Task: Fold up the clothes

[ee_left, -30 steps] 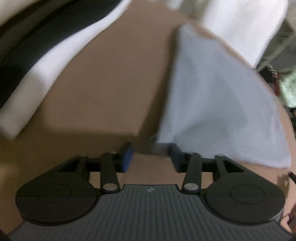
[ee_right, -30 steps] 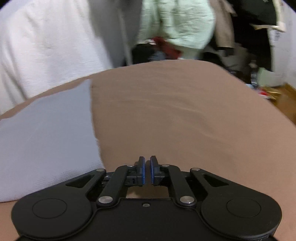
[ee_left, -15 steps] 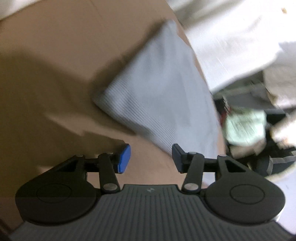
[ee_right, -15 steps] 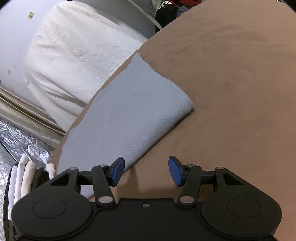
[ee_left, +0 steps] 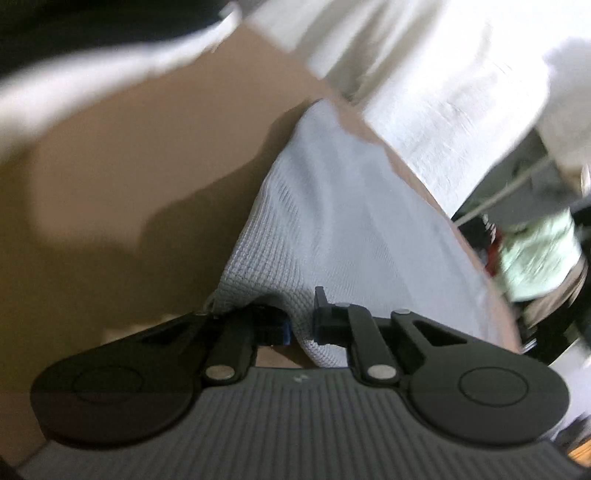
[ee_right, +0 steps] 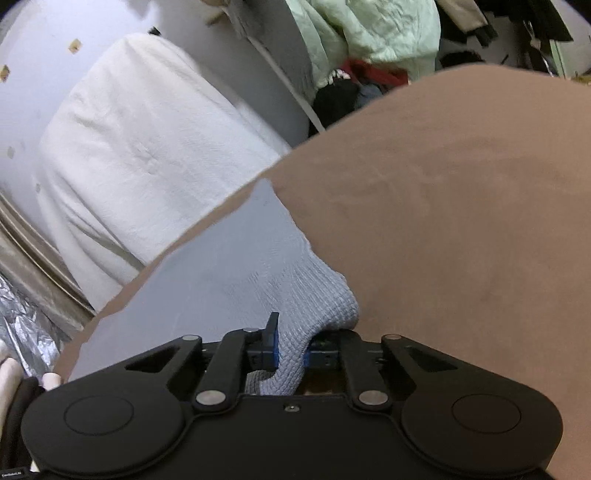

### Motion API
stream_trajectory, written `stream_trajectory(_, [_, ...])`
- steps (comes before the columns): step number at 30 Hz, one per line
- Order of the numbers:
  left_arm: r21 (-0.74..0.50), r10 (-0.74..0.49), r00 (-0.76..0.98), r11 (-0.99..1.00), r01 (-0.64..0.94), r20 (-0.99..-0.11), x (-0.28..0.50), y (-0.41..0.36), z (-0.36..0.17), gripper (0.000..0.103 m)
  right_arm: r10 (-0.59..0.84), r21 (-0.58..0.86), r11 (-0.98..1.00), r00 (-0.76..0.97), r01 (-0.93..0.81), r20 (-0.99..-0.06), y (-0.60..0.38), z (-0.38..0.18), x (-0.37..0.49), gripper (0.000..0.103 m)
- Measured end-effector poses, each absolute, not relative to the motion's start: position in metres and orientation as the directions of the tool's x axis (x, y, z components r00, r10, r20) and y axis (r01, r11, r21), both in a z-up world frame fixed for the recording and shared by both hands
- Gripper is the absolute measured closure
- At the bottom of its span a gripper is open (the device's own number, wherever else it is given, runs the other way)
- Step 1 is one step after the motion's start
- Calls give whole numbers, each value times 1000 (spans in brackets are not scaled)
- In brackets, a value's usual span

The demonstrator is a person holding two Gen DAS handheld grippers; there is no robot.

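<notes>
A folded light grey-blue knit garment (ee_left: pixel 332 221) lies on a brown surface (ee_left: pixel 129 177). My left gripper (ee_left: pixel 301 326) is shut on the garment's near corner, with the knit fabric pinched between the blue pads. In the right wrist view the same garment (ee_right: pixel 229 273) stretches away to the left. My right gripper (ee_right: pixel 291 356) is shut on its other near corner, and the cloth bunches up between the fingers.
A white quilted bundle (ee_right: pixel 140 155) stands behind the garment at the brown surface's (ee_right: pixel 461 221) far edge. A pile of clothes with a pale green piece (ee_right: pixel 373 33) lies beyond. Silver foil (ee_right: pixel 22 314) and stacked folded items (ee_right: pixel 14 376) sit at the left.
Both grippers were open half a second ago and have closed on the garment's near corners. Both moved in closer to the cloth.
</notes>
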State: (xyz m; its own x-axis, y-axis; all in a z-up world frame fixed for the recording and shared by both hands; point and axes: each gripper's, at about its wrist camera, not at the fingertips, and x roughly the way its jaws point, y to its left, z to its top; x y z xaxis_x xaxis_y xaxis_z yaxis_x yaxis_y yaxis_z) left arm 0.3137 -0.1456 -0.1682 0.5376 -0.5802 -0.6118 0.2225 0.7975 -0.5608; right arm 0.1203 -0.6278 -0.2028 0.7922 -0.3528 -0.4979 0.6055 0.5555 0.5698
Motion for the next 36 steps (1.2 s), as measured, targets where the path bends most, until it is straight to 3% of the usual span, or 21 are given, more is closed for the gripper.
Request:
stream_trajectory(3, [-579, -626, 531, 765, 280, -570, 307, -141, -144, 94, -371, 560, 552, 783, 618, -499, -620, -192, 111, 93])
stream_trajectory(7, [-629, -656, 474, 738, 243, -587, 308, -117, -133, 94, -384, 489, 591, 758, 641, -528, -602, -173, 90, 93])
stream_trajectory(12, [-518, -579, 445, 814, 264, -683, 259, -101, -130, 94, -350, 483, 581, 736, 656, -579, -560, -162, 37, 93])
stream_trajectory(16, [-454, -470, 381, 880, 136, -796, 225, -92, -154, 93, -340, 462, 594, 726, 659, -598, -513, -170, -19, 93])
stream_trajectory(18, [-452, -460, 313, 886, 102, -831, 223, -89, -172, 90, -339, 466, 594, 729, 656, -595, -511, -179, -29, 89])
stream_trajectory(24, [-497, -487, 321, 866, 54, -813, 234, -60, -165, 90, -333, 484, 590, 741, 647, -584, -508, -206, -52, 75])
stream_trajectory(25, [-488, -479, 324, 871, 59, -815, 234, -59, -165, 90, -332, 470, 600, 736, 647, -590, -509, -205, -52, 76])
stream_trajectory(26, [-490, -480, 320, 870, 57, -816, 234, -59, -167, 90, -338, 453, 615, 735, 645, -588, -509, -200, -51, 90])
stream_trajectory(27, [-484, -476, 319, 873, 59, -820, 231, -59, -168, 90, -351, 431, 647, 748, 629, -564, -503, -190, -51, 94])
stream_trajectory(30, [-461, -459, 316, 885, 73, -831, 223, -62, -168, 90, -381, 351, 745, 794, 567, -474, -481, -157, -52, 94])
stream_trajectory(31, [-455, -456, 316, 887, 81, -832, 223, -64, -167, 90, -393, 296, 767, 781, 569, -484, -480, -152, -47, 94])
stream_trajectory(36, [-458, -461, 294, 885, 82, -837, 225, -63, -171, 84, -365, 281, 694, 660, 663, -656, -505, -199, -44, 90])
